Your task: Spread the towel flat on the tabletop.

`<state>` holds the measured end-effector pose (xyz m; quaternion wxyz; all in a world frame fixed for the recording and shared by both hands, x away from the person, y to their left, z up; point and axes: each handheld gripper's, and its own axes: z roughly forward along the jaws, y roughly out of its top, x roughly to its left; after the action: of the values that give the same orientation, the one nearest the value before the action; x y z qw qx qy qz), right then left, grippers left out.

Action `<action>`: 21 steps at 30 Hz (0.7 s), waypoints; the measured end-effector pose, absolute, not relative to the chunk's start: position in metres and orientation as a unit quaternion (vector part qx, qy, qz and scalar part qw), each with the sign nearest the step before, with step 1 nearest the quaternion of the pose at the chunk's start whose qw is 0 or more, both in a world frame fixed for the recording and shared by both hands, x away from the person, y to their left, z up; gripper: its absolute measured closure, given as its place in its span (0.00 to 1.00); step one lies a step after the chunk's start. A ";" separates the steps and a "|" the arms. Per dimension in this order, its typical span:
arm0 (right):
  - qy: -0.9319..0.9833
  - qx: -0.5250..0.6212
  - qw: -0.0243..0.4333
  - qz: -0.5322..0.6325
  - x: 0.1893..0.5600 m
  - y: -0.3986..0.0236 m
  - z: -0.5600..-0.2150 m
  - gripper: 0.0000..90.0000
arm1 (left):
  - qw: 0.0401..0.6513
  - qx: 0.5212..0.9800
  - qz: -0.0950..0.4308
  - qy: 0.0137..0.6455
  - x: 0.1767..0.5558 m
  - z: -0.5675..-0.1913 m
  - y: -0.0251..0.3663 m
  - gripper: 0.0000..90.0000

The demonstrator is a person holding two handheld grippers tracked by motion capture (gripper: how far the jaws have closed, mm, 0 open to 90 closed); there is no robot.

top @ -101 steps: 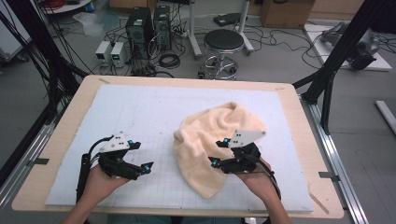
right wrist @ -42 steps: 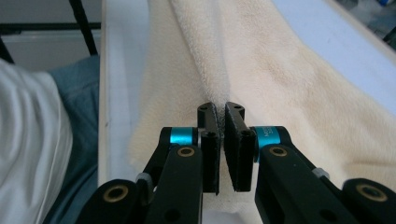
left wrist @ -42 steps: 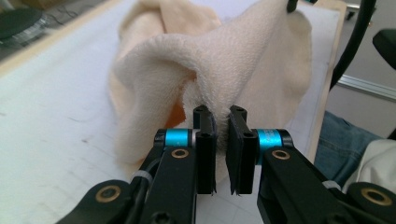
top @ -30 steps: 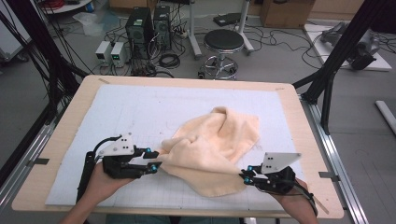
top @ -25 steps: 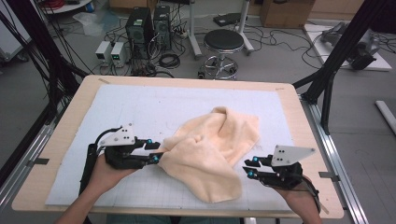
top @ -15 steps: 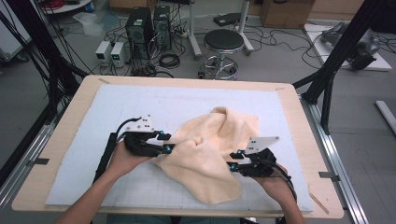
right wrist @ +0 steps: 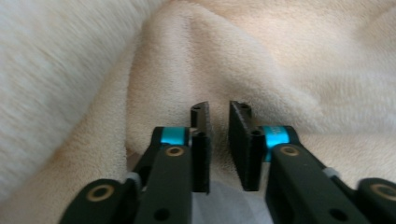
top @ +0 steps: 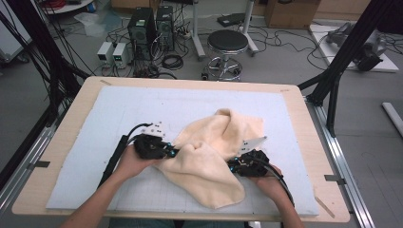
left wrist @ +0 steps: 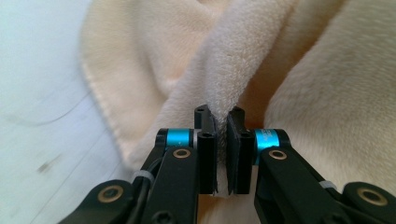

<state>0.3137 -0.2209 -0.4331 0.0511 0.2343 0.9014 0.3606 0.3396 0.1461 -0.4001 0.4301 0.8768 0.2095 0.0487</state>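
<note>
Inspector: Where did the towel (top: 214, 156) lie?

Assessor: Crumpled on the tabletop (top: 85, 109), near its front edge, between both hands. The left claw (left wrist: 222, 140) had just been closing and was clamped on a raised ridge of pile. The right claw (right wrist: 218, 140) had also been closing; a narrow gap remained, and I could not tell whether cloth sat between the pads.

Inspector: The step?

Assessor: Taking hold for spreading, in my judgement. Next, the right grip wanted confirming, then both hands drawing apart.

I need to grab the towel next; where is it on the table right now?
In the high view the towel lies crumpled on the blue mat, right of center toward the near edge, between the left gripper and right gripper.
</note>
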 end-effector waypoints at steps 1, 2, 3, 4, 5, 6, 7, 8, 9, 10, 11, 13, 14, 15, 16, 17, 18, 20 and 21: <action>0.903 0.227 0.053 0.360 0.313 -0.219 -0.433 0.92 | 0.428 0.877 0.056 0.210 0.335 -0.397 0.154 0.94; 0.905 0.221 0.058 0.358 0.312 -0.218 -0.432 0.93 | 0.429 0.875 0.062 0.213 0.328 -0.394 0.162 0.94; 0.907 0.216 0.064 0.357 0.311 -0.216 -0.432 0.94 | 0.424 0.878 0.071 0.210 0.323 -0.391 0.171 0.94; 0.907 0.214 0.069 0.356 0.310 -0.215 -0.431 0.94 | 0.424 0.877 0.081 0.211 0.316 -0.388 0.180 0.94; 0.907 0.209 0.072 0.358 0.310 -0.213 -0.431 0.95 | 0.425 0.875 0.091 0.212 0.309 -0.386 0.188 0.94; 0.907 0.208 0.072 0.359 0.309 -0.212 -0.430 0.95 | 0.427 0.873 0.096 0.217 0.302 -0.384 0.195 0.94; 0.907 0.208 0.072 0.358 0.308 -0.210 -0.430 0.95 | 0.426 0.872 0.104 0.216 0.297 -0.382 0.204 0.94; 0.908 0.203 0.073 0.359 0.308 -0.208 -0.429 0.95 | 0.428 0.870 0.108 0.222 0.290 -0.381 0.211 0.94; 0.909 0.202 0.072 0.358 0.307 -0.207 -0.428 0.95 | 0.429 0.868 0.110 0.226 0.284 -0.380 0.219 0.94; 0.909 0.198 0.072 0.360 0.307 -0.205 -0.426 0.95 | 0.430 0.866 0.114 0.230 0.278 -0.380 0.226 0.94; 0.909 0.195 0.071 0.361 0.306 -0.204 -0.424 0.95 | 0.428 0.865 0.118 0.233 0.273 -0.379 0.233 0.94; 0.910 0.187 0.072 0.364 0.304 -0.201 -0.421 0.95 | 0.427 0.864 0.122 0.236 0.262 -0.379 0.244 0.94; 0.909 0.184 0.070 0.366 0.302 -0.199 -0.419 0.95 | 0.428 0.863 0.121 0.239 0.255 -0.379 0.248 0.94; 0.910 0.180 0.071 0.366 0.300 -0.199 -0.417 0.95 | 0.428 0.863 0.121 0.239 0.248 -0.379 0.251 0.94; 0.911 0.176 0.070 0.368 0.297 -0.198 -0.415 0.95 | 0.428 0.864 0.121 0.238 0.241 -0.379 0.253 0.94; 0.911 0.171 0.070 0.368 0.293 -0.199 -0.414 0.95 | 0.425 0.866 0.120 0.234 0.235 -0.379 0.255 0.94; 0.912 0.170 0.069 0.367 0.289 -0.200 -0.411 0.95 | 0.424 0.867 0.120 0.232 0.230 -0.379 0.255 0.94; 0.908 0.166 0.068 0.378 0.279 -0.205 -0.407 0.95 | 0.422 0.870 0.113 0.228 0.223 -0.379 0.256 0.94; 0.906 0.167 0.067 0.382 0.275 -0.207 -0.404 0.95 | 0.424 0.871 0.106 0.224 0.222 -0.380 0.255 0.94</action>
<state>0.2755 -0.2066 -0.4044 0.0671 0.1668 0.9064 0.3821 0.2224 0.2548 -0.3797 0.4237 0.8712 0.2242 0.1065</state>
